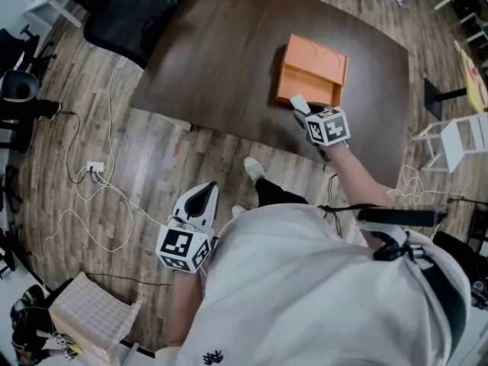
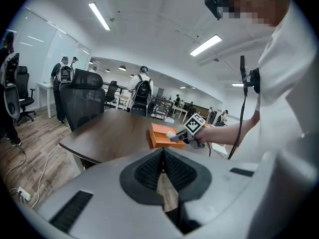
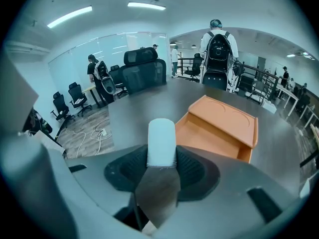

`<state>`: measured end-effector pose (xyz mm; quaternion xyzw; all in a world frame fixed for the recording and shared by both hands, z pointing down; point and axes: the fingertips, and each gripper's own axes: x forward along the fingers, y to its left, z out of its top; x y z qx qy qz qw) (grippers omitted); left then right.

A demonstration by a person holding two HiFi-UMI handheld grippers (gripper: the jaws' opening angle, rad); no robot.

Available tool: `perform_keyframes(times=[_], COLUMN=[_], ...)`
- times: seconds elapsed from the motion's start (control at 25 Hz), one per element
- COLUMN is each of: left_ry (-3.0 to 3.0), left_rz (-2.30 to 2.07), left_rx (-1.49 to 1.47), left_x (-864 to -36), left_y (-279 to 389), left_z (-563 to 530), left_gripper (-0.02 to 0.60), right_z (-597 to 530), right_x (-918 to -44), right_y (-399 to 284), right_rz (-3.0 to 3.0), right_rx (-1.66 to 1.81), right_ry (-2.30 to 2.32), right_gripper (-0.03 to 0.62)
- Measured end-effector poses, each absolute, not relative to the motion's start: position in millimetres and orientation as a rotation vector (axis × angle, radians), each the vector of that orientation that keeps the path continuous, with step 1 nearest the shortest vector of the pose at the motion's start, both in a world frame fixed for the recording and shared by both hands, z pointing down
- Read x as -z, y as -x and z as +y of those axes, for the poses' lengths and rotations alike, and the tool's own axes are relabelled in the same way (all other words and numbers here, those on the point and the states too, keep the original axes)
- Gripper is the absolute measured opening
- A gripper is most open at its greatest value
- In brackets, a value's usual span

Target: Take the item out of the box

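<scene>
An orange box (image 1: 311,71) lies open on the dark table (image 1: 221,59), its lid pushed toward the far side. My right gripper (image 1: 301,107) hovers at the box's near edge, shut on a white rounded item (image 1: 299,103). In the right gripper view the white item (image 3: 161,142) stands clamped between the pads, in front of the orange box (image 3: 224,126). My left gripper (image 1: 204,191) hangs beside the person's body over the wooden floor, shut with nothing in it. The left gripper view shows its jaws (image 2: 162,156) meeting at the tips, and the box (image 2: 160,135) far ahead.
A black office chair (image 1: 130,10) stands at the table's far left corner. Cables and a power strip (image 1: 95,168) trail across the floor. A white stool (image 1: 457,139) is at the right, a woven basket (image 1: 91,315) at the lower left. People stand in the background.
</scene>
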<state>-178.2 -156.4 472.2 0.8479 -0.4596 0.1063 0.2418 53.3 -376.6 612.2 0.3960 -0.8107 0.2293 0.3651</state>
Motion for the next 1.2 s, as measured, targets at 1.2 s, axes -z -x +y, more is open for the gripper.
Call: perform_keyframes(times=[1.2], left_ry=[-2.373], left_rz=[-1.213], left_rx=[-0.268], left_x=[-474.2], left_y=[191.0], left_z=[-26.8], left_gripper=[0.011], right_z=[-154.8], right_x=[-555.1], right_y=[16.2], right_rz=[-2.239], right_rx=[-0.519], right_ry=[-0.839], right_gripper=[0.163])
